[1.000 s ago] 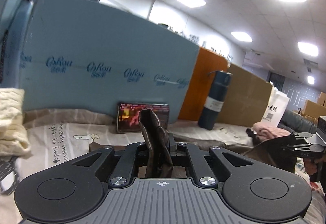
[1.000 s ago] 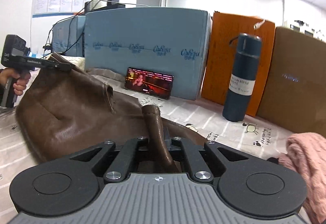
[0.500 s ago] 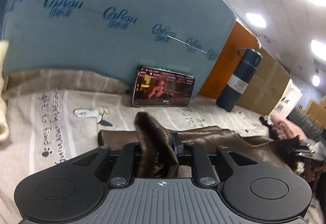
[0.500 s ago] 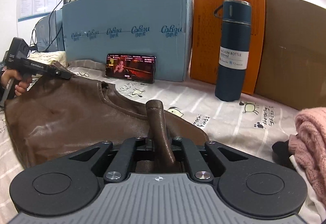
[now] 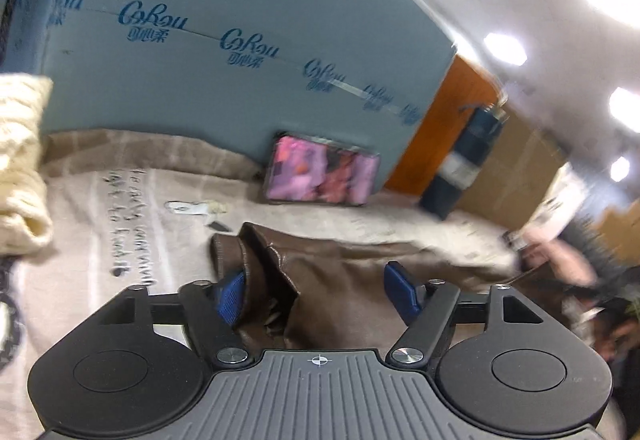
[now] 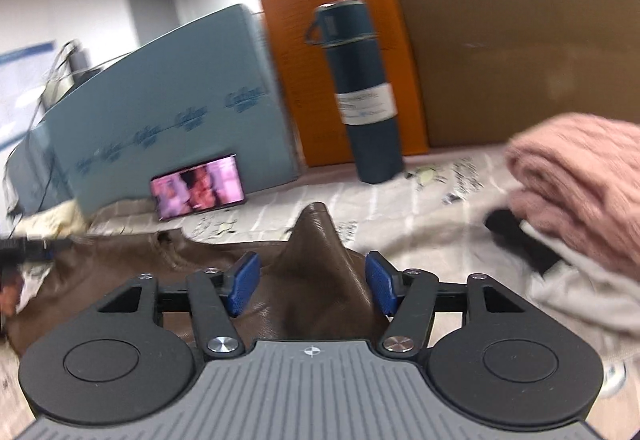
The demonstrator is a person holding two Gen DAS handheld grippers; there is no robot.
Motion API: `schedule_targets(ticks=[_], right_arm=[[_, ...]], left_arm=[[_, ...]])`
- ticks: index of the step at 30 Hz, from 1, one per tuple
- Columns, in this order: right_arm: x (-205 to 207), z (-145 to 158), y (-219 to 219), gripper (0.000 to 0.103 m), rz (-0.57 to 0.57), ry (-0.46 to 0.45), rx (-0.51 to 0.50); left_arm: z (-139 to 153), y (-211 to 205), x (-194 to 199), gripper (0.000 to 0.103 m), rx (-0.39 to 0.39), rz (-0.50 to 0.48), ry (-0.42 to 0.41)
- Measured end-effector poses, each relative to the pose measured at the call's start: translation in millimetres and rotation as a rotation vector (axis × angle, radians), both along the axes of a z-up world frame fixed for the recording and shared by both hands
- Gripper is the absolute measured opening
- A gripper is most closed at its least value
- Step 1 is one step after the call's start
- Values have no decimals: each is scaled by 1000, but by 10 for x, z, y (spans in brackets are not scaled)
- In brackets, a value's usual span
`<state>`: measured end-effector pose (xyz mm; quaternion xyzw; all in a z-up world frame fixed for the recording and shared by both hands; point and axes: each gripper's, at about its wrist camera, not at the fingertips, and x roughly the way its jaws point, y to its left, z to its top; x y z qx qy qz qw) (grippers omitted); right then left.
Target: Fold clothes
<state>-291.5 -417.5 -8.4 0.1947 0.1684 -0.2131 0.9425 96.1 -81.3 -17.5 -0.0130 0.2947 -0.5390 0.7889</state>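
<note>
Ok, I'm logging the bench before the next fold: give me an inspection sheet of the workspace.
Surface: printed cloth covers the table.
Job's things: brown leather garment lying spread out, one peak standing between the right fingers.
Clutter: pink knit, cream knit, phone with its screen lit, blue flask.
Grippers: left gripper open; right gripper open.
Cables: wires behind the blue box.
Surroundings: orange board, cardboard.
</note>
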Motion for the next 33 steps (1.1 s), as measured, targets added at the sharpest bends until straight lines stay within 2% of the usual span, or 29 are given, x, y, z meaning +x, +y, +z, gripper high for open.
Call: schedule_targets(ticks=[1,2,4,5,7,9,12,13,17,19,23,25,26,28,31,33], right_arm=[[-18,-8,8,47,-26,6,0],[-36,-17,16,44,-51,11,0],[-55,-26,55,28,-81,28,-29],[-53,-12,85,25,-83,21,-47],[-48,15,144,13,-87,8,-83],[-50,57,203,10,-89,-14,-122],[-26,136,229,9,-102,-40,-161],[2,118,209,9,-112,-24,-156],[114,46,129,9,-154,42,-136],[171,10,89,10,-175,76,-125],[274,-99,36,19,-212,150,-122],[293,-143,5,25,-231,174,-112],[271,-142,-1,27,-240,165,-112],[228,-139,-13,41,-258,146,-113],[118,-88,-8,63,-293,98,-90],[25,-15,23,72,-308,62,-80]], left_arm=[[-3,-26,-30,20,29,13,-30],[-3,-39,-60,19,43,19,-53],[0,-56,-126,11,56,20,-94],[14,-49,-164,9,53,24,-121],[70,-21,-243,7,33,37,-182],[153,-9,-295,7,-1,53,-237],[196,-104,-277,7,-2,59,-277],[188,-153,-253,7,4,60,-279],[43,-323,-135,10,83,70,-255],[-6,-341,-84,19,114,80,-234],[6,-296,-109,38,142,130,-275],[38,-229,-125,56,146,167,-286],[65,-197,-133,60,145,182,-283],[132,-127,-181,76,141,214,-281],[230,-13,-324,85,110,235,-275],[257,84,-419,89,89,231,-238]])
